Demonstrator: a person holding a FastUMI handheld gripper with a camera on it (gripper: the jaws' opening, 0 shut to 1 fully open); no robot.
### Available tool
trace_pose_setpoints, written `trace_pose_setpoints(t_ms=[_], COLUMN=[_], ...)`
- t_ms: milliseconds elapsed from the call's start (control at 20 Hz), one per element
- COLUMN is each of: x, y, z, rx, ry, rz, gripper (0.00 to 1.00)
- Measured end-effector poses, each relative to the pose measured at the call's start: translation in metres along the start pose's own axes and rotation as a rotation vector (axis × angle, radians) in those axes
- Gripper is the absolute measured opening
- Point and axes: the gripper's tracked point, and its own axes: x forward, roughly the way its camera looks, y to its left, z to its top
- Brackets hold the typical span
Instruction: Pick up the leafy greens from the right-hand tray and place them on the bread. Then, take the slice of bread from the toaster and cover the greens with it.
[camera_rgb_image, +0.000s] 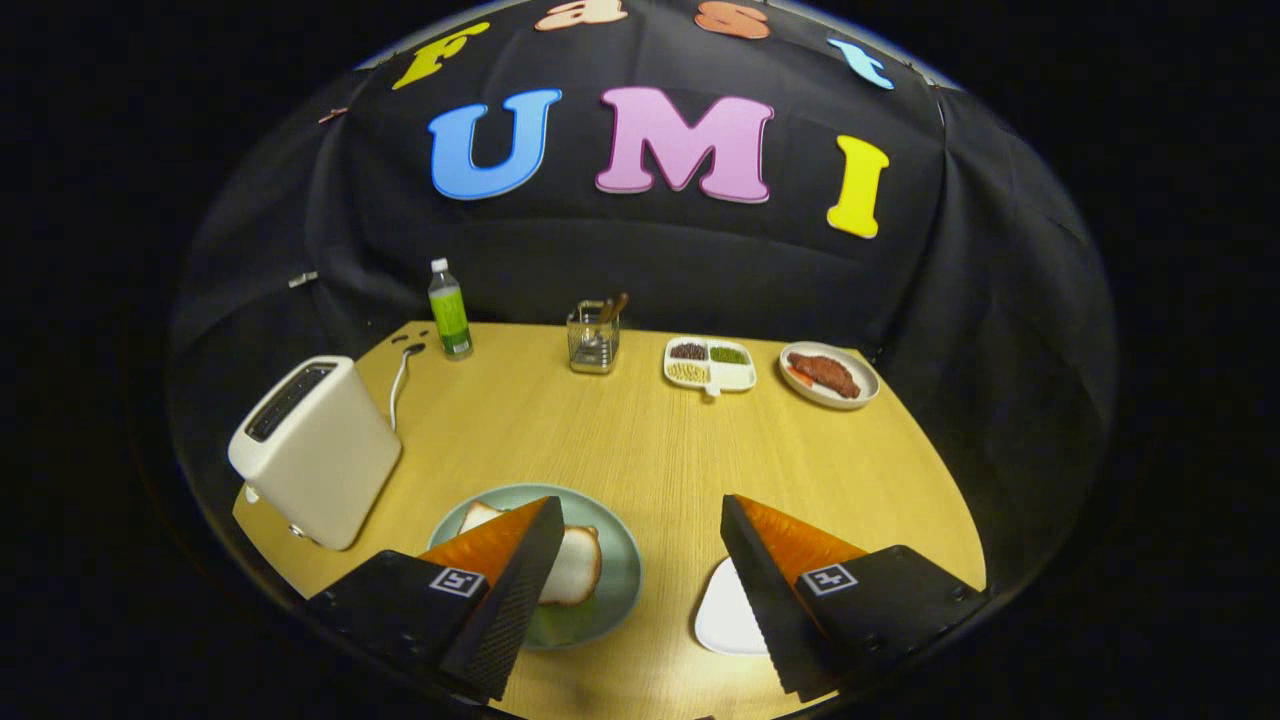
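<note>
My gripper (640, 505) is open above the table's near edge, with nothing between its fingers. The left finger (500, 580) hangs over a grey-green plate (615, 590) and hides part of it. On the plate lies a bread slice (575, 565), and a bright green leaf (556, 622) peeks out under its near edge. The right finger (790, 590) covers part of a small white tray (725, 612), whose visible part is bare. The white toaster (315, 450) stands to the left of the plate; its top slots look dark.
Along the table's far side stand a green bottle (450, 312), a clear holder with utensils (593, 340), a white divided dish of grains (708, 363) and a plate with meat (828, 375). The toaster's white cord (398, 385) runs back toward the bottle.
</note>
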Motion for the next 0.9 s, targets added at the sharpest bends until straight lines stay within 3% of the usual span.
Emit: trace_pose_setpoints(t_ms=[300, 900], x=[-0.062, -0.169], y=[-0.03, -0.058], z=[0.077, 0.113], rx=[-0.035, -0.04], ry=[-0.166, -0.329], rz=[0.082, 0.267], gripper=[0.98, 0.98])
